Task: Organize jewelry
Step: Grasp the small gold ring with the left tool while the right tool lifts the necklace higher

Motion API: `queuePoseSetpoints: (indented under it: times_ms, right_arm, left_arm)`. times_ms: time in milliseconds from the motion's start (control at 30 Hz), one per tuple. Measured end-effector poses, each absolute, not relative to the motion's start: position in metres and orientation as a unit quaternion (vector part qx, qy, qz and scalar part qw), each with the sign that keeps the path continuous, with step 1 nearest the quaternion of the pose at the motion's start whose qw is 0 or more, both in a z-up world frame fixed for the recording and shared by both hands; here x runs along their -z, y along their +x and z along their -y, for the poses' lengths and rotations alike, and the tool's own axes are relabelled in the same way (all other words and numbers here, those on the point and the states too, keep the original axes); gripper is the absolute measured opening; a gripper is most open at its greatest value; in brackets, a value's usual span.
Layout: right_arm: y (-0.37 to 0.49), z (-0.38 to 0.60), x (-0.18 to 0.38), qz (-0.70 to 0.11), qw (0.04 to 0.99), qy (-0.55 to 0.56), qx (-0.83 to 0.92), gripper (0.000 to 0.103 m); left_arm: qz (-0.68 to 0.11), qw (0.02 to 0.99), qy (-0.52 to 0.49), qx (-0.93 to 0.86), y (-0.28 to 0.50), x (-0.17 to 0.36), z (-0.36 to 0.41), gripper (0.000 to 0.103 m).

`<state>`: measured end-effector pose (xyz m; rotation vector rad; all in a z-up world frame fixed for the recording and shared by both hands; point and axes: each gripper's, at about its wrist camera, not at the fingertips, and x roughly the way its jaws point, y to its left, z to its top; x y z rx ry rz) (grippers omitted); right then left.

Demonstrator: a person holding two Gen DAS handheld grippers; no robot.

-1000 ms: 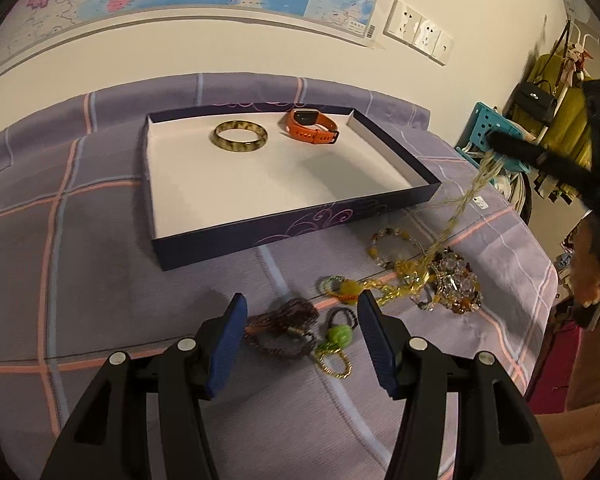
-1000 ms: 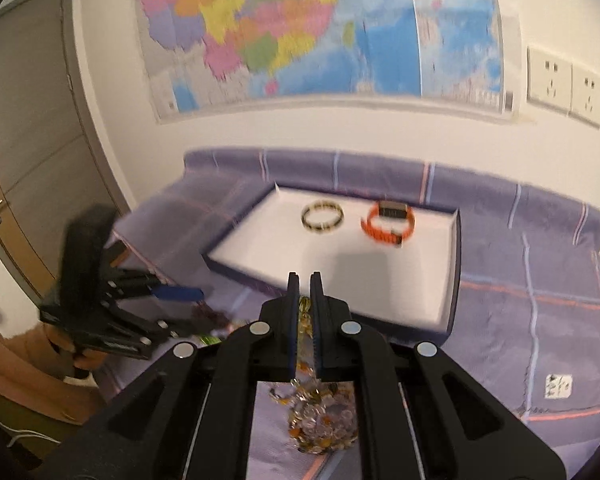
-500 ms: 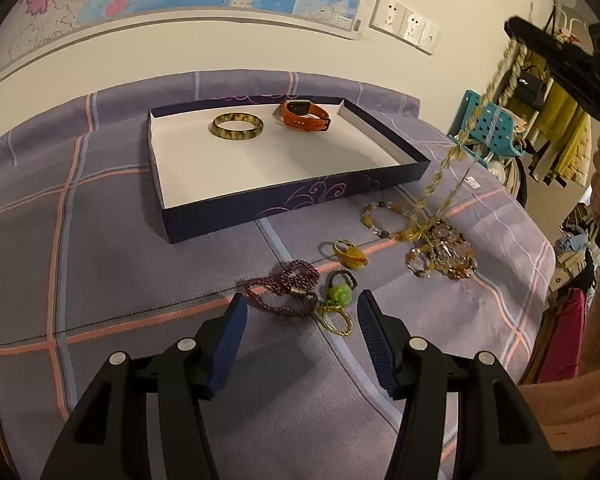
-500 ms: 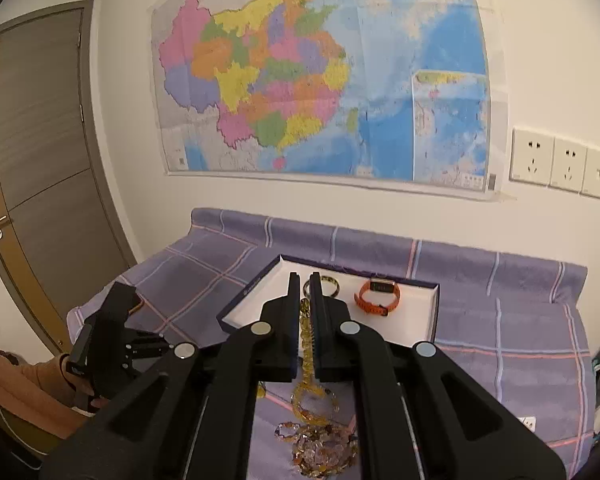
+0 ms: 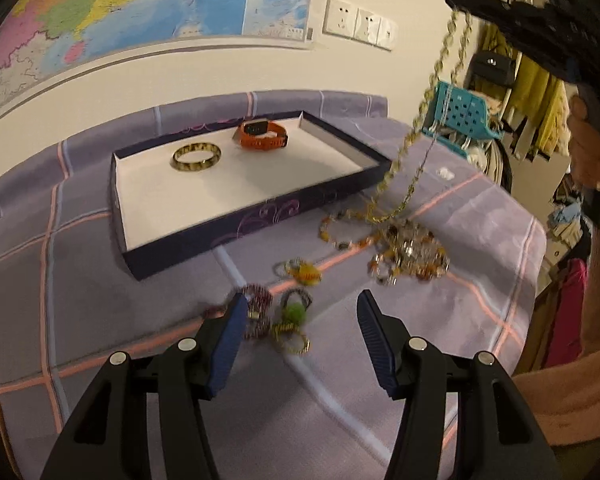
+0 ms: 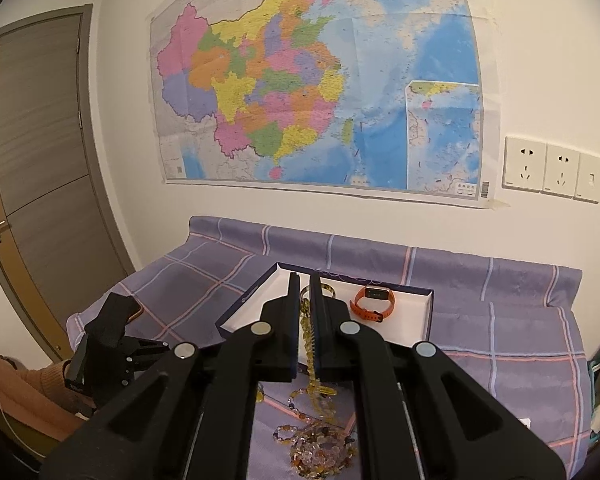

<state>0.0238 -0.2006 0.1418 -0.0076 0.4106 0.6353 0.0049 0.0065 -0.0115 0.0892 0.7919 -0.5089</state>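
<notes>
Now the right gripper (image 6: 305,296) is clamped on a yellow bead necklace (image 5: 428,116), hoisted high, its low loop just above the bead pile (image 5: 410,250) beside the box (image 5: 260,216). Left gripper (image 5: 300,344) hangs wide open over the small trinkets (image 5: 288,320). Risk: the dangling loop could snag that pile and drag it along.

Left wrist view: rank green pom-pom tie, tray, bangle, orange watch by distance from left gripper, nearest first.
From the left gripper:
1. Green pom-pom tie, on the cloth between the fingers.
2. Tray, its near wall ahead and left.
3. Bangle, inside the tray, back left.
4. Orange watch, by the tray's far wall, right of the bangle.
</notes>
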Motion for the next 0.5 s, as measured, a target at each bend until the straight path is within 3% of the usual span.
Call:
queuePoseSetpoints:
  times_ms: [500]
  right_arm:
    - [0.028,0.194,-0.127,-0.220,0.922,-0.002,-0.318,0.005]
  left_arm:
    - [-0.419,0.876,0.050,0.232,0.011,0.031,0.000,0.042]
